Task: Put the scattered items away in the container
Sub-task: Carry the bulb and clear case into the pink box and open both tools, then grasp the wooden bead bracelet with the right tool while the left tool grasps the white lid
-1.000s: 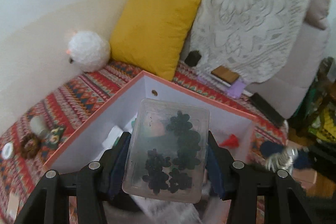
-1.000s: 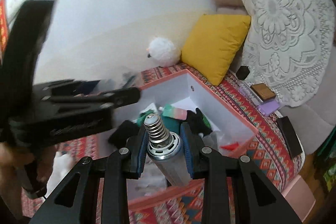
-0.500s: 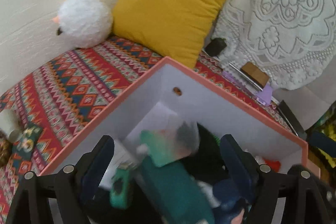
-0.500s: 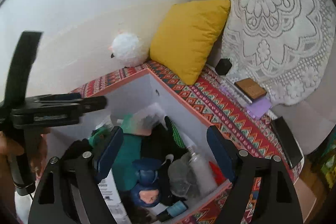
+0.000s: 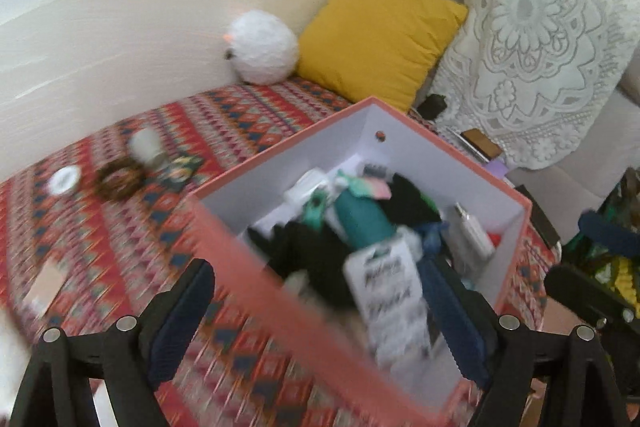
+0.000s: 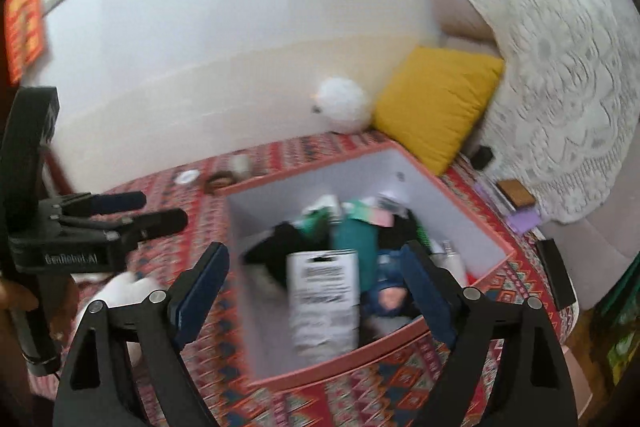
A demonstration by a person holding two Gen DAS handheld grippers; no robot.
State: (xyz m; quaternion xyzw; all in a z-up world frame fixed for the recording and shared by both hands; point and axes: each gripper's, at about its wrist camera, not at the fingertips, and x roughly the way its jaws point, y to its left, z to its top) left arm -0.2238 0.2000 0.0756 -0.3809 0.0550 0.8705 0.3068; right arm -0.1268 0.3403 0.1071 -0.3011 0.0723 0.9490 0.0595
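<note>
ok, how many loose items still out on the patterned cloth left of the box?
5 visible, blurred: white cap, brown ring, pale cylinder, dark patterned piece, all in a cluster left of the box; tan card nearer the left gripper. More may be hidden.

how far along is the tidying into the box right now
Mostly done: the pink box already holds a pile of items. Nothing is in hand; the left hand-held gripper and right hand-held gripper are both open. Left on the patterned cloth: a brown ring, a white disc and a few small bits.
</note>
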